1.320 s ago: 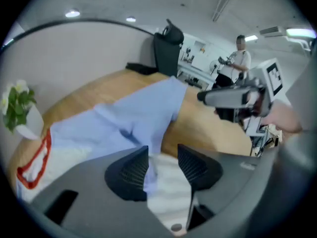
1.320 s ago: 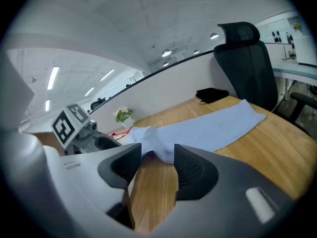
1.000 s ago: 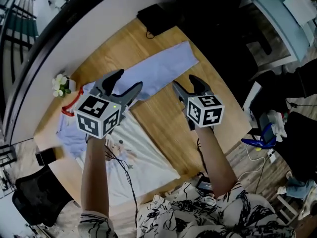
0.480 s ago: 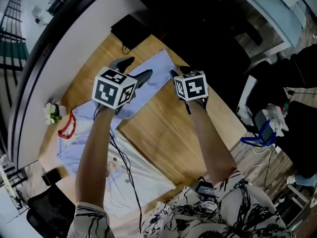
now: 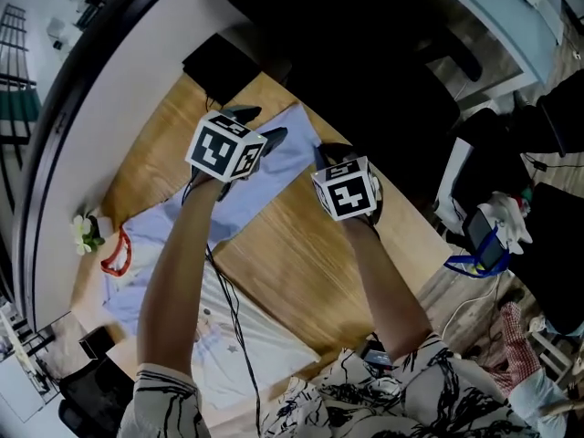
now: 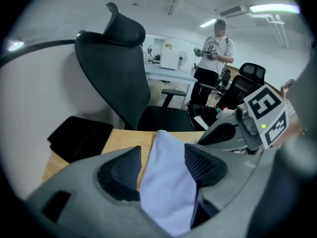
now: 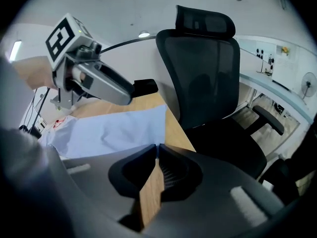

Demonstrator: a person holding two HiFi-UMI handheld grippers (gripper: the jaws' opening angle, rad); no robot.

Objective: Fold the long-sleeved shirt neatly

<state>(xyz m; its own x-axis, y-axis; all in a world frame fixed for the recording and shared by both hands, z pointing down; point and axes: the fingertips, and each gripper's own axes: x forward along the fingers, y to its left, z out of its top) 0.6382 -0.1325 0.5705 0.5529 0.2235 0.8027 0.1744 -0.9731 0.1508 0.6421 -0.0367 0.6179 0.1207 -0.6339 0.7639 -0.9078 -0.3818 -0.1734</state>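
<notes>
A light-blue long-sleeved shirt (image 5: 164,235) lies flat on the wooden table (image 5: 301,263), one sleeve (image 5: 274,167) stretched toward the far corner. My left gripper (image 5: 260,124) is over the sleeve near its cuff. In the left gripper view its jaws (image 6: 162,151) have just been closing but still stand apart, with the sleeve (image 6: 166,192) between them and the pads off the cloth. My right gripper (image 5: 330,151) is at the cuff's right edge. Its jaws (image 7: 156,147) have just been closing, and the tips now meet on the sleeve's (image 7: 114,130) near edge.
A black office chair (image 7: 208,68) stands right behind the table's far corner. A black pouch (image 5: 219,67) lies at the far edge beside the cuff. A small flower (image 5: 87,233) sits by the red collar (image 5: 114,254). A person (image 6: 215,58) stands far off.
Both grippers moved along the sleeve toward its cuff and came lower. The right jaws went from wide apart to closed. The left jaws remain apart.
</notes>
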